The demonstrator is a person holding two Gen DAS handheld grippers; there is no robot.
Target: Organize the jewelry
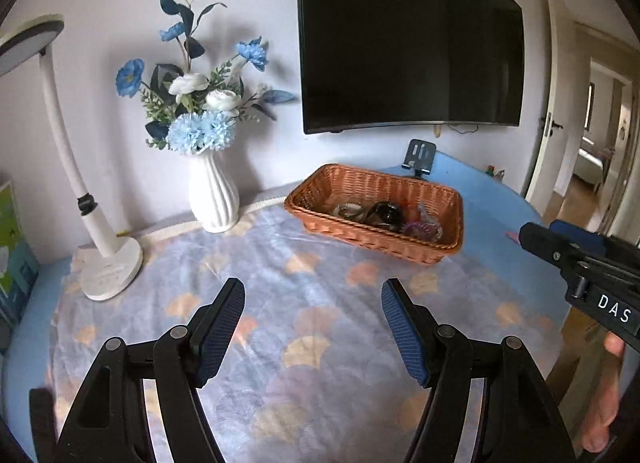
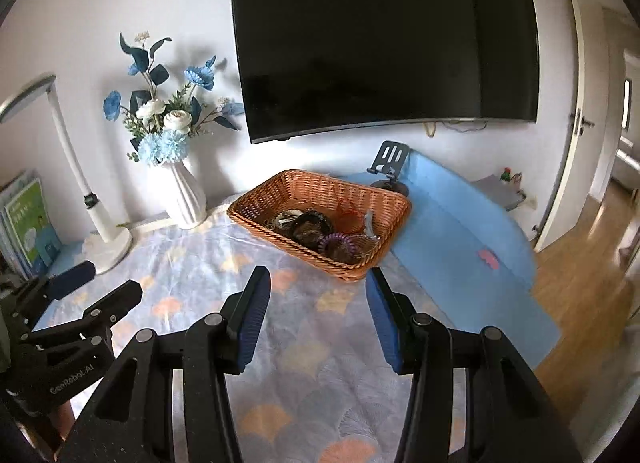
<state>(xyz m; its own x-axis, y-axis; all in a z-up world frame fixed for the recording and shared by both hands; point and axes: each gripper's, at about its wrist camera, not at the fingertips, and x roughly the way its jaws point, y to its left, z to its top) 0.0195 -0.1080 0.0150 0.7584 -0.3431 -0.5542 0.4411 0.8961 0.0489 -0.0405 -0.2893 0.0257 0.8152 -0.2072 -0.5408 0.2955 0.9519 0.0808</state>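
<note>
A brown wicker basket [image 1: 424,253] [image 2: 256,203] stands on the patterned cloth near the wall. It holds several pieces: a dark bracelet [image 1: 384,213] [image 2: 310,225], a purple spiral band [image 1: 416,227] [image 2: 340,241], pale pieces [image 1: 350,209] and an orange ring [image 2: 348,217]. My left gripper [image 1: 312,291] is open and empty above the cloth, short of the basket. My right gripper [image 2: 318,277] is open and empty, just in front of the basket's near corner. The right gripper also shows at the right edge of the left wrist view [image 1: 560,247].
A white vase of blue and white flowers [image 1: 212,195] [image 2: 182,199] and a white desk lamp [image 1: 108,263] [image 2: 108,243] stand left of the basket. A phone stand [image 1: 418,157] [image 2: 388,167] sits behind it. A small pink item [image 2: 488,255] lies on the blue mat. Books [image 2: 28,223] stand far left.
</note>
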